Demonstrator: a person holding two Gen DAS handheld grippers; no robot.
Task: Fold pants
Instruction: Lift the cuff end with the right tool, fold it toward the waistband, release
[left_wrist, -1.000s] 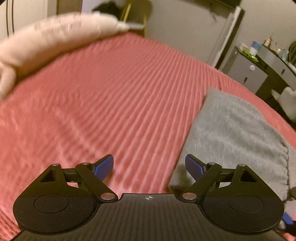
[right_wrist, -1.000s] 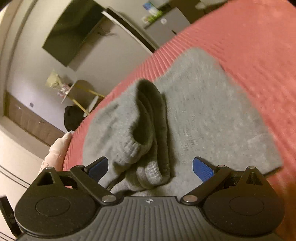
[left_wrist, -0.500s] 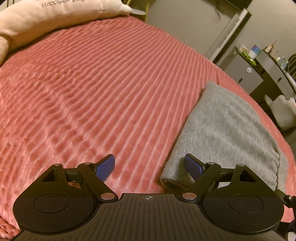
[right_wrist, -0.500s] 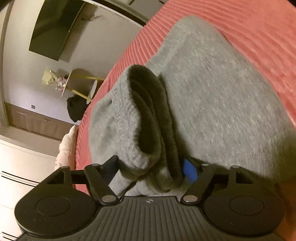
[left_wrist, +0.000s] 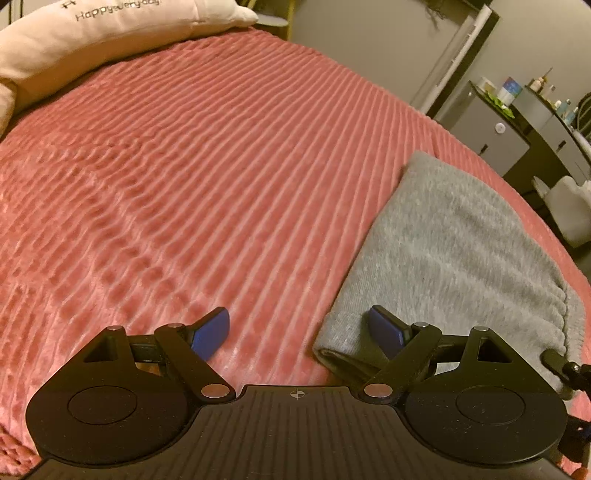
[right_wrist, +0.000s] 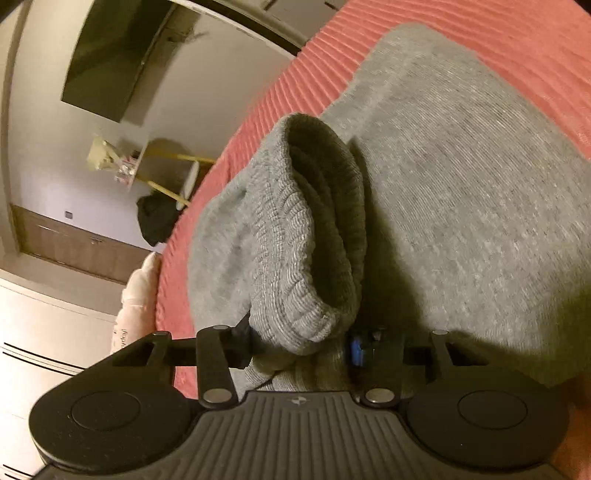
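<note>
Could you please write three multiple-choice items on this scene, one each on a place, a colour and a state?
1. Where do the grey pants lie?
A. on the bedspread
B. on a chair
C. on the floor

2. What colour is the bedspread?
A. blue
B. pink-red
C. white

3. How does the right gripper stand?
A. wide open above the bed
B. out of view
C. shut on the pants' ribbed band

Answers:
1 A: the pants rest on the ribbed cover, right of the open left gripper.
2 B: the cover is pink-red in both views.
3 C: its fingers pinch the bunched band.
</note>
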